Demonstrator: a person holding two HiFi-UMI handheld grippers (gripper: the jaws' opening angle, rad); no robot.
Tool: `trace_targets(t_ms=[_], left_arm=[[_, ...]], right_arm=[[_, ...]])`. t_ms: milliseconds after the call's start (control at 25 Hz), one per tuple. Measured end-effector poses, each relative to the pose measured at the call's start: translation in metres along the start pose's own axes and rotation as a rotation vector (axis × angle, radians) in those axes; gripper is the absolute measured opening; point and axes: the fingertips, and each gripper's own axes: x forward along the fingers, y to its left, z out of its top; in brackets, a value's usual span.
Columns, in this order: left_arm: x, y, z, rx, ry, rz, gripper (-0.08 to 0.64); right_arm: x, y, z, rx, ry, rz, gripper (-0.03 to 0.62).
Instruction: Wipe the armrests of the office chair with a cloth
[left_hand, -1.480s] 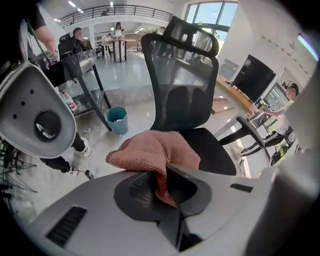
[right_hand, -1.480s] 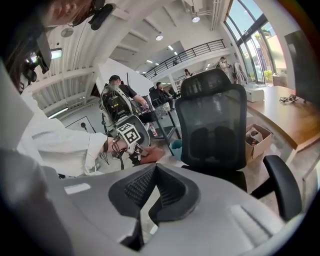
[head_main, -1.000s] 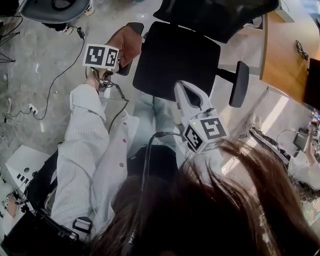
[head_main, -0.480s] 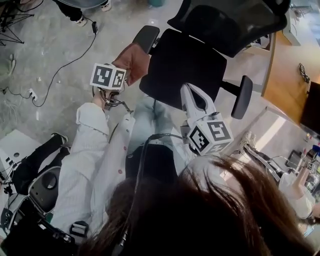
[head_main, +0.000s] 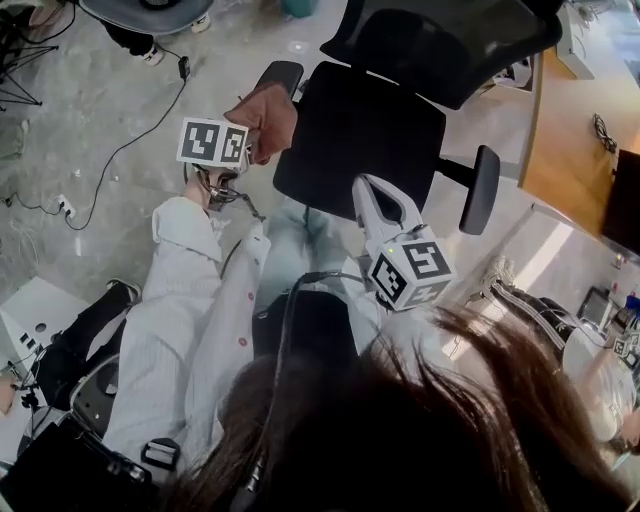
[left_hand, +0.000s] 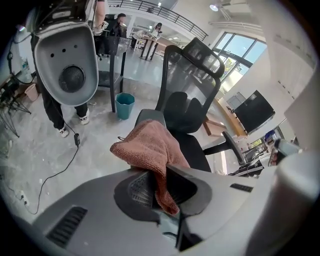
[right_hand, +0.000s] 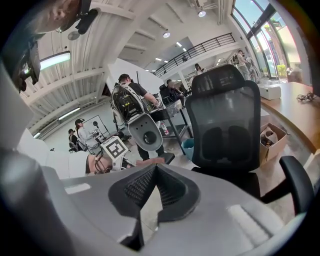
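Observation:
A rust-brown cloth (head_main: 266, 118) is clamped in my left gripper (head_main: 248, 140), which is shut on it. The cloth lies over the near end of the black office chair's left armrest (head_main: 281, 74). In the left gripper view the cloth (left_hand: 150, 147) bunches out of the jaws of the left gripper (left_hand: 160, 172), in front of the left armrest (left_hand: 150, 116). My right gripper (head_main: 364, 185) hovers over the seat's (head_main: 360, 120) near edge, shut and empty. The right armrest (head_main: 483, 188) stands apart from both. The right gripper (right_hand: 156, 170) faces the mesh backrest (right_hand: 227, 125).
A wooden desk (head_main: 565, 130) stands right of the chair. Cables (head_main: 120, 150) trail over the grey floor on the left. A teal bucket (left_hand: 125, 105) and another chair's grey underside (left_hand: 67, 70) are beyond the left armrest. My own legs (head_main: 300, 240) are just below the seat.
The left gripper and cloth have slid a little toward me along the left armrest, baring more of its far end. The right gripper has kept its place over the seat's edge.

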Motion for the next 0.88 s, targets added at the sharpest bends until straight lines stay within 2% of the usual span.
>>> trace_targets(t_ms=[320, 480, 680, 880], left_arm=[[0.055, -0.014, 0.088, 0.058, 0.012, 0.006, 0.043], [0.062, -0.019, 0.113, 0.073, 0.016, 0.013, 0.043], [0.069, -0.020, 0.108, 0.069, 0.042, 0.012, 0.043], [0.064, -0.014, 0.076, -0.030, 0.029, -0.033, 0.043]], right_arm=[[0.017, -0.036, -0.035, 0.018, 0.097, -0.033, 0.002], [0.024, -0.035, -0.045, 0.026, 0.128, -0.043, 0.002], [0.029, -0.034, -0.044, 0.037, 0.124, -0.042, 0.002], [0.033, -0.036, -0.043, 0.037, 0.123, -0.040, 0.002]])
